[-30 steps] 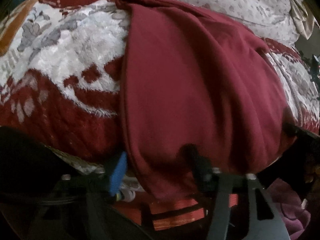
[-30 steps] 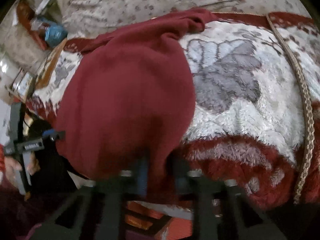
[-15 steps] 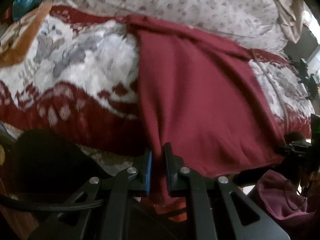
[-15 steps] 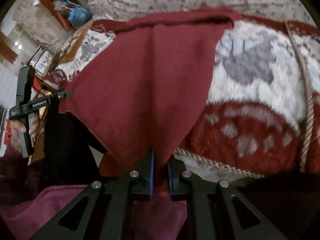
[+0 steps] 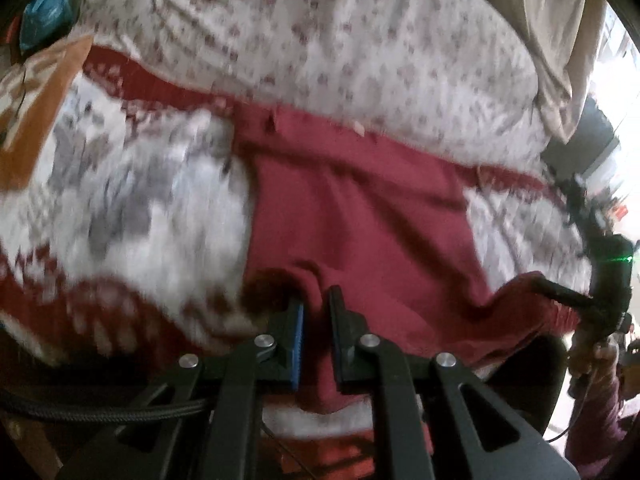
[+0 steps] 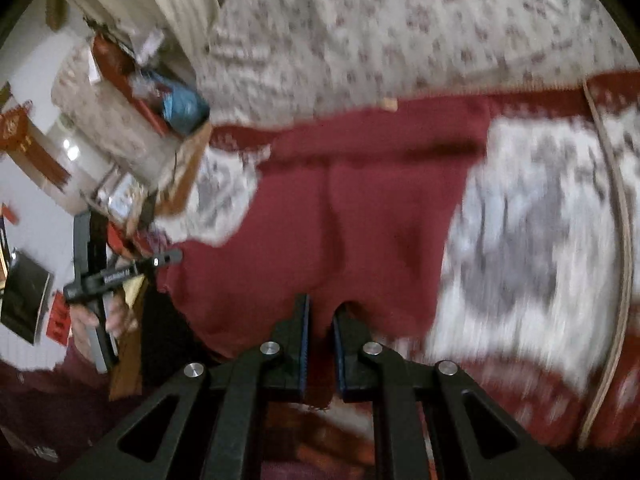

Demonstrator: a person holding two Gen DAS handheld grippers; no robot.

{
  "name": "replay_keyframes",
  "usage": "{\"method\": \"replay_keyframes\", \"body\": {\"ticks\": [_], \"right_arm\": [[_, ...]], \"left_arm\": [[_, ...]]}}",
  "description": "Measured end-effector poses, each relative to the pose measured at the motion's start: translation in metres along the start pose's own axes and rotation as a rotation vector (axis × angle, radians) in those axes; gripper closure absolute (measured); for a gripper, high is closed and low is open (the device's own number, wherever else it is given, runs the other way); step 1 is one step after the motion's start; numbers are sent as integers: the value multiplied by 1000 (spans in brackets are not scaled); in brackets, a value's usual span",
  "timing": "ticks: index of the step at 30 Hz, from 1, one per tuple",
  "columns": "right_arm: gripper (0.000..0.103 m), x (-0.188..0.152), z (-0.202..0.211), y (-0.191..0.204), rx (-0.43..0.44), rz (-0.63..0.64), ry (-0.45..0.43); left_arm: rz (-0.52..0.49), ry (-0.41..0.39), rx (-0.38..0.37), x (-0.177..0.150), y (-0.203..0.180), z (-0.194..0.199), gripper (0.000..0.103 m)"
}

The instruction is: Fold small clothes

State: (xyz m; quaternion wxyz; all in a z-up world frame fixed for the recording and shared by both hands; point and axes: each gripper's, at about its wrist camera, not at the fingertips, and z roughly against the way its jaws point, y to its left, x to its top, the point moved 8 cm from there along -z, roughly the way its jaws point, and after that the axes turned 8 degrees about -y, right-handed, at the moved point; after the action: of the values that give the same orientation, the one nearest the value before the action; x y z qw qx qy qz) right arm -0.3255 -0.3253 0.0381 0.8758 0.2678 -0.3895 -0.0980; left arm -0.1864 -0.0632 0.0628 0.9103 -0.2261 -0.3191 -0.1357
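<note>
A dark red garment (image 5: 360,216) lies across a fluffy red and white blanket (image 5: 140,208) on a bed. Its near edge is lifted off the blanket. My left gripper (image 5: 316,300) is shut on the near left corner of that garment, cloth bunched between its pads. In the right wrist view my right gripper (image 6: 322,312) is shut on the garment (image 6: 360,208) at its near right corner. The right gripper (image 5: 560,296) also shows at the far right of the left wrist view, and the left gripper (image 6: 168,258) at the left of the right wrist view, each pinching the hem.
A floral-print bedsheet or pillow (image 5: 340,40) lies beyond the blanket. A braided cord (image 6: 624,240) trims the blanket's right edge. A blue bag (image 6: 184,104) and cluttered shelves stand at the left. A hand (image 6: 100,320) grips the left tool.
The left gripper shut on the garment's hem, after standing open around it. Both grippers rose and lifted the near edge of the garment off the blanket, stretched between them.
</note>
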Motion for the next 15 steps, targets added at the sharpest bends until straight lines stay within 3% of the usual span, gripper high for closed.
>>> {"method": "replay_keyframes", "body": {"ticks": [6,9,15], "right_arm": [[92,82,-25,-17,-47,-3,-106],[92,120,-43,-36,-121,-6,-143],[92,170,-88,-85,-229,-34,-130]], "left_arm": [[35,-65,-1,81,9,-46,92],[47,-79,19,115,15,-80,92],[120,-79,50,159,36,-146,92]]}}
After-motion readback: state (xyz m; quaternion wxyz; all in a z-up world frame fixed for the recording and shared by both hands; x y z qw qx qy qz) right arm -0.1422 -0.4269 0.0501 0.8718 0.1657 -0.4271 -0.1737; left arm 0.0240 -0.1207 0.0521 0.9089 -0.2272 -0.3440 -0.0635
